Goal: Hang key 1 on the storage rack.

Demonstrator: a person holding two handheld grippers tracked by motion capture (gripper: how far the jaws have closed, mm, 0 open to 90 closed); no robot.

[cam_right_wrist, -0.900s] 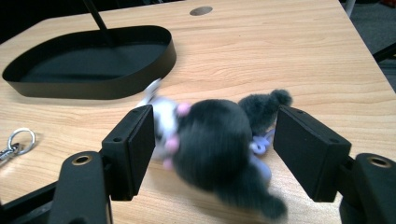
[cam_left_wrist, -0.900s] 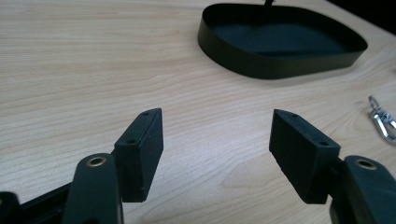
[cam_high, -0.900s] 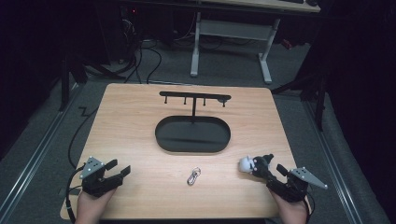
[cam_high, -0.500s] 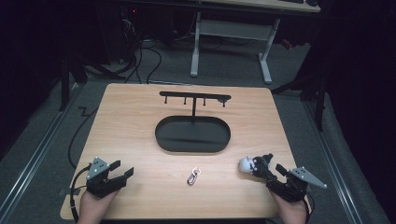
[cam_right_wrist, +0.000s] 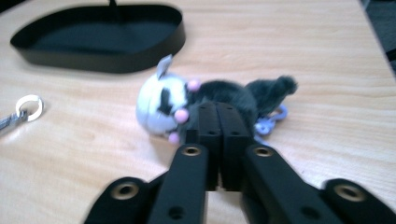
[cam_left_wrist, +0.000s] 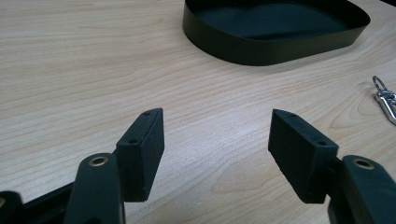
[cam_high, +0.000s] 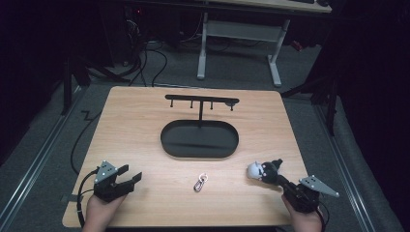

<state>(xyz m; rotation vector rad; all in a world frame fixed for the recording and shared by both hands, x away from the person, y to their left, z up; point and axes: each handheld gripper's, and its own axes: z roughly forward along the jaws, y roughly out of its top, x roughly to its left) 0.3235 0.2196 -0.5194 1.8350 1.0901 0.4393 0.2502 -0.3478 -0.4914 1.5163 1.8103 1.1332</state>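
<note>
Nearest the person, 2 hands are gripping the tools at the front edge of the light wooden table [cam_high: 135,125]. The left black 2-jaw gripper [cam_high: 134,178] is hovering low at the front-left w/ jaws spread wide, nothing btwn them; in the left gripper view [cam_left_wrist: 217,140] bare wood is showing through the gap. The right black 2-jaw gripper [cam_high: 269,173] is sitting at the front-right, jaws pressed together; in the right gripper view [cam_right_wrist: 217,116] the tips are lying against the small grey-and-white plush animal keychain [cam_right_wrist: 205,102], but whether they are pinching any of it I can't tell.

The plush [cam_high: 258,170] is lying on the wood, front-right, long axis running roughly across the table: white head w/ pink dots pointing toward the table's middle, dark fluffy tail toward the right edge, a pale lilac clasp [cam_right_wrist: 268,122] peeking out beside it.

Btwn the 2 grippers a small silver metal carabiner clip w/ ring [cam_high: 200,182] is lying apart from both.

Farther back, the black oval shallow metal tray [cam_high: 199,151] is sitting mid-table; from its far side a thin black T-shaped hook rack [cam_high: 201,101] is rising upright. Nothing is blocking the path btwn plush and tray.
</note>
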